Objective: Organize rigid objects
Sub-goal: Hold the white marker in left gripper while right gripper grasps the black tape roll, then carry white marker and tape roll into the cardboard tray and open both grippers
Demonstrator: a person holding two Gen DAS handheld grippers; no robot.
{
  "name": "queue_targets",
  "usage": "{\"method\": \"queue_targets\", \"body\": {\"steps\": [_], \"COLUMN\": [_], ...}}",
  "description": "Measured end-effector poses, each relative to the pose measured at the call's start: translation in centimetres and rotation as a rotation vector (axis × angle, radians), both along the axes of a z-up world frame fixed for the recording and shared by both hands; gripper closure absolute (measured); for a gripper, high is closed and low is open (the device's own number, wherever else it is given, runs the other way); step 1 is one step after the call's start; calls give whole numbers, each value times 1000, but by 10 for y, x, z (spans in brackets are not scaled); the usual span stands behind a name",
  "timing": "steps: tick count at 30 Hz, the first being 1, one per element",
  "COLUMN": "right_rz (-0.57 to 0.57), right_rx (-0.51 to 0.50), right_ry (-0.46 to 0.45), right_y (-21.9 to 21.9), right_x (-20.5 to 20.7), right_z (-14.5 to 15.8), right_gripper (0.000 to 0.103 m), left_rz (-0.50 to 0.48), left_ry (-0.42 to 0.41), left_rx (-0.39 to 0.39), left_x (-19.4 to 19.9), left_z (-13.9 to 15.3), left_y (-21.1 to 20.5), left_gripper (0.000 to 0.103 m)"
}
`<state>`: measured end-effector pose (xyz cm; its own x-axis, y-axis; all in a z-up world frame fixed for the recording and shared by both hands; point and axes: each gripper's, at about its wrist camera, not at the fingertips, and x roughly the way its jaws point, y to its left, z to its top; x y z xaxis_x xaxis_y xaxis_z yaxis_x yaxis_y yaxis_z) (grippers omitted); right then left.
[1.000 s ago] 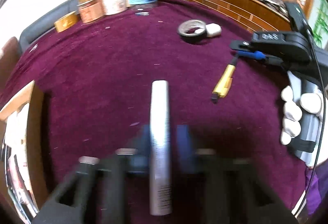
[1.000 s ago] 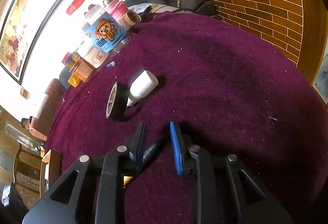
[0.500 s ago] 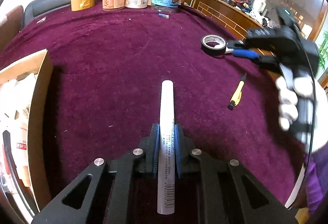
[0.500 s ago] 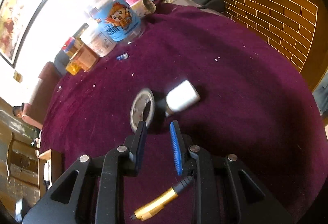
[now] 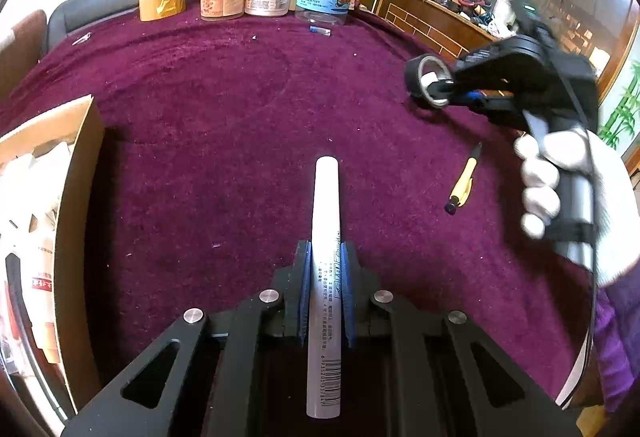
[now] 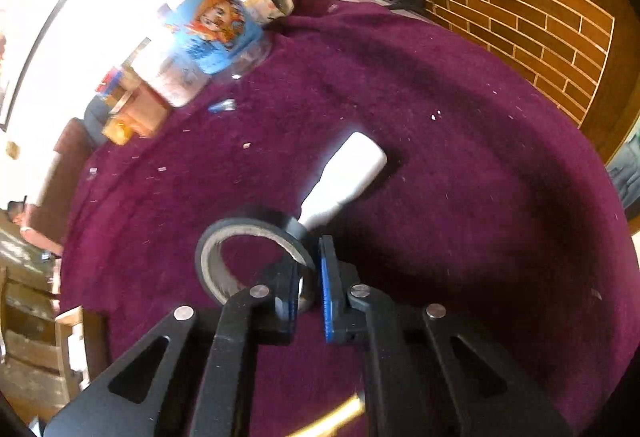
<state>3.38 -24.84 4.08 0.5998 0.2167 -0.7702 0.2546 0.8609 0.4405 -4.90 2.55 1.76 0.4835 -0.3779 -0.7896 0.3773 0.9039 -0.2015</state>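
Left gripper (image 5: 325, 289): clenched on the white tube (image 5: 325, 265), lengthwise, probably bound for the cardboard box (image 5: 76, 205).
Right gripper (image 6: 309, 287): jaws just closing on the black tape roll's (image 6: 224, 237) wall, one finger inside the ring.
Still lying: yellow pen (image 5: 462, 187) on the purple cloth (image 5: 200, 117).

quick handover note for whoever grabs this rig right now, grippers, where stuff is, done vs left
Left gripper: shut on the white marker, held above the purple cloth.
Right gripper: jaws have just been closing on the wall of the black tape roll, one inside the ring, one outside.
Cardboard box sits at the left, already holding things.
Left on the cloth: yellow pen, white bottle beside the tape.
Neither held item is put away yet.
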Motion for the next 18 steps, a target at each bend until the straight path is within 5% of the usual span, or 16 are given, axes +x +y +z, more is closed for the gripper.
{"method": "queue_targets", "body": {"steps": [8, 18], "right_rz": [137, 263], "right_rx": [91, 113], "right_ry": [-75, -113], "right_y": [23, 61], "right_x": [-65, -109], "right_z": [17, 26], "right_gripper": [96, 96], "left_rz": [45, 101], "left_ry": [19, -105], "left_rx": [-105, -187], "left_x": [-2, -49], "left_z": [3, 56], "left_y": [20, 63], "left_gripper": [92, 92]}}
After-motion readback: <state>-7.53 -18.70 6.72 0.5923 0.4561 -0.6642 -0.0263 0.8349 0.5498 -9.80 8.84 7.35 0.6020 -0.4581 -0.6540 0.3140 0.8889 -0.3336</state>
